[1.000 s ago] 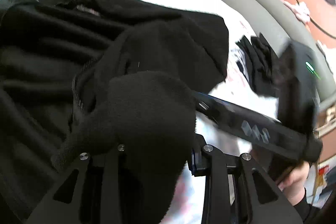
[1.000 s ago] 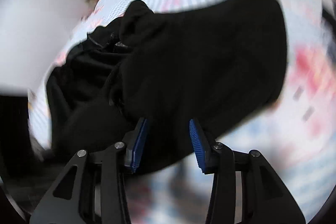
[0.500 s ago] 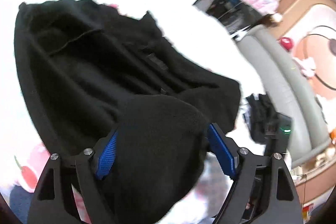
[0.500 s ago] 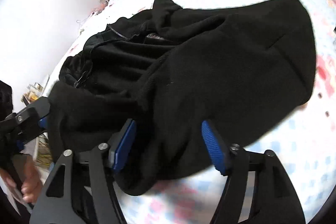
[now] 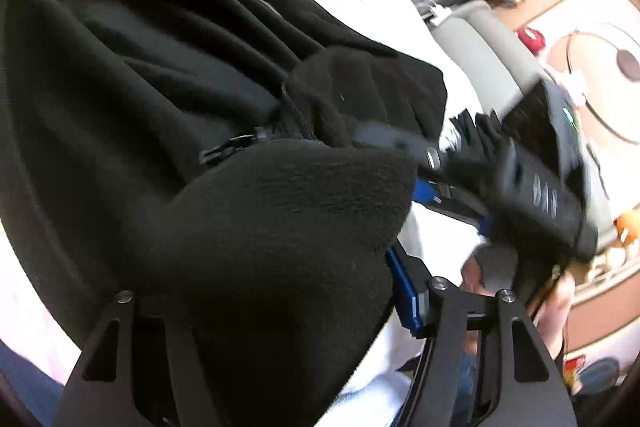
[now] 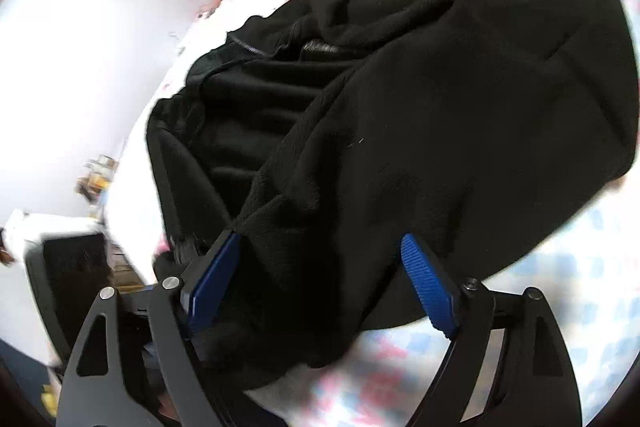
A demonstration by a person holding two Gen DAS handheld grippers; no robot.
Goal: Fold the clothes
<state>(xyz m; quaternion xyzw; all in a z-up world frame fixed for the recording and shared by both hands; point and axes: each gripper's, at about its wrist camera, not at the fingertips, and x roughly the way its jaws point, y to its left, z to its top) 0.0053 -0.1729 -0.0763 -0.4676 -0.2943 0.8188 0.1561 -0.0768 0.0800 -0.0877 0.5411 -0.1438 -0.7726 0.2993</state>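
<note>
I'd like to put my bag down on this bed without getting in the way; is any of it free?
Bare patterned bedsheet shows beside the black fleece jacket, right of the right gripper. More bare sheet lies beyond the jacket's far edge. The middle is crowded: the jacket covers it, and both grippers, the left gripper too, work there.

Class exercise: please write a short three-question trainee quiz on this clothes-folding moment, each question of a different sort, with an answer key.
1. True or false: the black fleece jacket lies on a bare wooden floor.
2. Multiple choice: the pads on the right gripper are A) red, B) blue, C) green.
3. Fill the gap: in the left wrist view, a bunch of fleece fills the left gripper and hides its ___ finger.

Key
1. False: it lies on a white bed cover with a pink and blue print.
2. B
3. left
</note>
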